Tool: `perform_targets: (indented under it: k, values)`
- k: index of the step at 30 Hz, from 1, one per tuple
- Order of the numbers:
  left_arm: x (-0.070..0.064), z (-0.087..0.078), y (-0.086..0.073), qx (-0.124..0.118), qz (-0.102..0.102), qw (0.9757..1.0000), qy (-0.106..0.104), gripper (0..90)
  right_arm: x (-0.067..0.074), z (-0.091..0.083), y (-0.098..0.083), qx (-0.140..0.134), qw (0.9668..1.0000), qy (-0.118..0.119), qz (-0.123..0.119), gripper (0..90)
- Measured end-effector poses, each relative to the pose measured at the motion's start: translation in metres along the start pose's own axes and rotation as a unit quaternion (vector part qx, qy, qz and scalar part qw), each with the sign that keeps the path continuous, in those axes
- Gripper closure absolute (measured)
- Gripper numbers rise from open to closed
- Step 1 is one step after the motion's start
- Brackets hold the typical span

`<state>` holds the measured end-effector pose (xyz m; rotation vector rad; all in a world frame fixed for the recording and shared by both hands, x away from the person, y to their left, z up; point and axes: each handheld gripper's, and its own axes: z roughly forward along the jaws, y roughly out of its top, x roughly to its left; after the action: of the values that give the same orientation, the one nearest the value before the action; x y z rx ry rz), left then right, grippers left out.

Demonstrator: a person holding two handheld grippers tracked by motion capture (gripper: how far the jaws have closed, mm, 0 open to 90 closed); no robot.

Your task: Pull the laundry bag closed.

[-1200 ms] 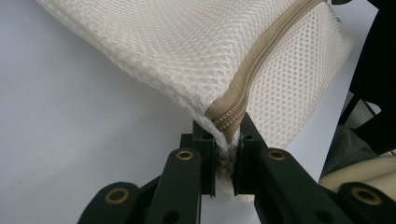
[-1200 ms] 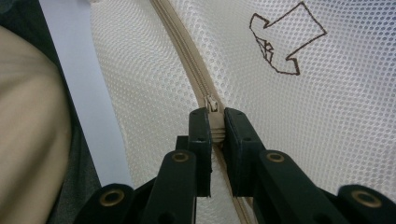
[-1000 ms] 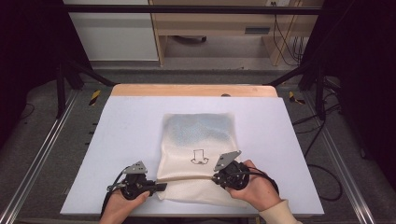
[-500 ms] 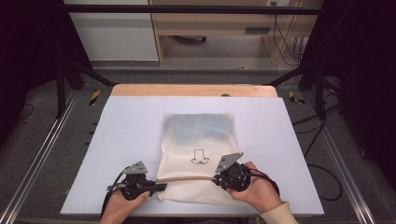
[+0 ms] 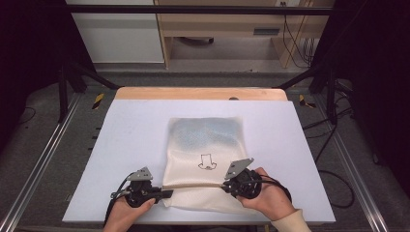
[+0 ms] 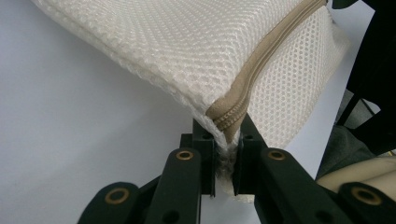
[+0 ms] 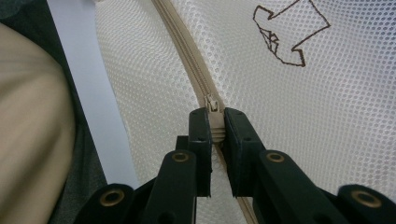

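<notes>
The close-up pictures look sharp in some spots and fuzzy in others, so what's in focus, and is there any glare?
Left gripper view: the mesh bag and zipper are crisp, the black jaws slightly soft. Right gripper view: the zipper pull is sharp, the sleeve blurred. High view: even light, no glare on the table, dark surroundings.

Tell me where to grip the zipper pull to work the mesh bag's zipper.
Pinch the flat tab of the zipper pull across its faces, coming in along the zipper line from the bag's right end, as the right gripper does. The left gripper clamps the mesh bag at its left corner, probably for counter-tension.
</notes>
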<state>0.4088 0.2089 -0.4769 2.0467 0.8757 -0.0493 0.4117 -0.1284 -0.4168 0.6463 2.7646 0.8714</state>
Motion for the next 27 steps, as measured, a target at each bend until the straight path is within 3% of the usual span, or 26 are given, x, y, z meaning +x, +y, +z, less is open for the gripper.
perform_targets:
  k: [27]
  values:
    - [0.002, -0.008, 0.002, -0.011, 0.003, 0.9999, 0.008, 82.2, -0.005, -0.009, -0.012, -0.006, 0.9998, -0.003, 0.018, 82.1]
